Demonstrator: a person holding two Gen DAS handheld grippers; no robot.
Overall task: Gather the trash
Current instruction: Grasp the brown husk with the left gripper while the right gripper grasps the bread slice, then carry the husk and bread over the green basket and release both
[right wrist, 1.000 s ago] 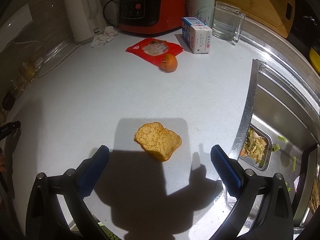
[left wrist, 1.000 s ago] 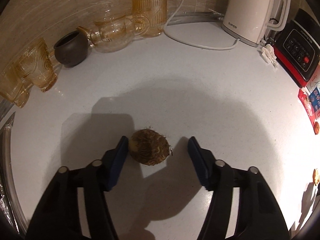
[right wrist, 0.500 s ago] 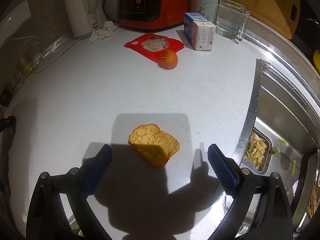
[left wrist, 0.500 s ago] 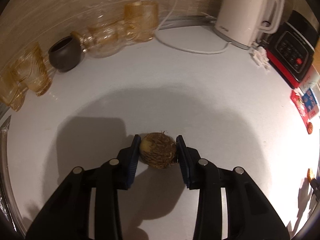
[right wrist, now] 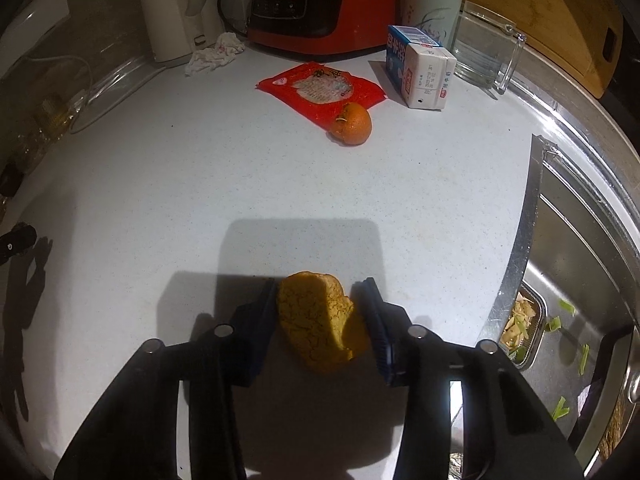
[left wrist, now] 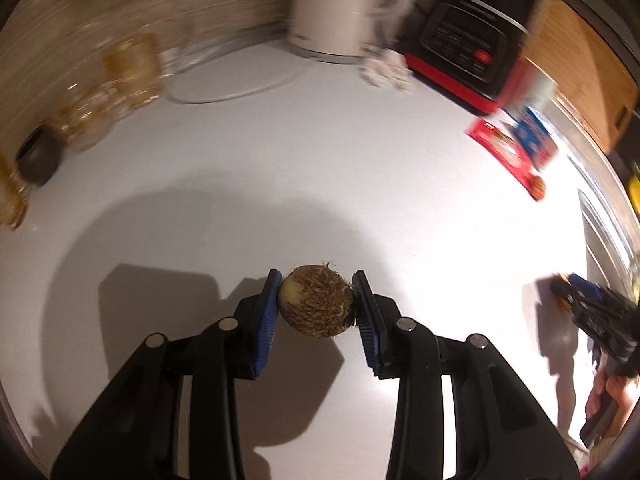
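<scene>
The left gripper (left wrist: 316,304) has its jaws clamped on a hairy brown root (left wrist: 316,306), held above the white desk (left wrist: 320,152). At five o'clock of the desk in the left view, the right gripper (right wrist: 320,320) is closing its jaws on a cracked yellow bread piece (right wrist: 320,326), the pads touching both sides. A small orange fruit (right wrist: 352,124) lies at twelve o'clock of the bread, against a red packet (right wrist: 316,88).

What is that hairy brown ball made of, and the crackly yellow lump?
The hairy brown ball looks like a root vegetable, maybe taro: rough fibres, a pale peeled patch. The yellow lump looks like dry bread or cake: matte, cracked crust.
</scene>
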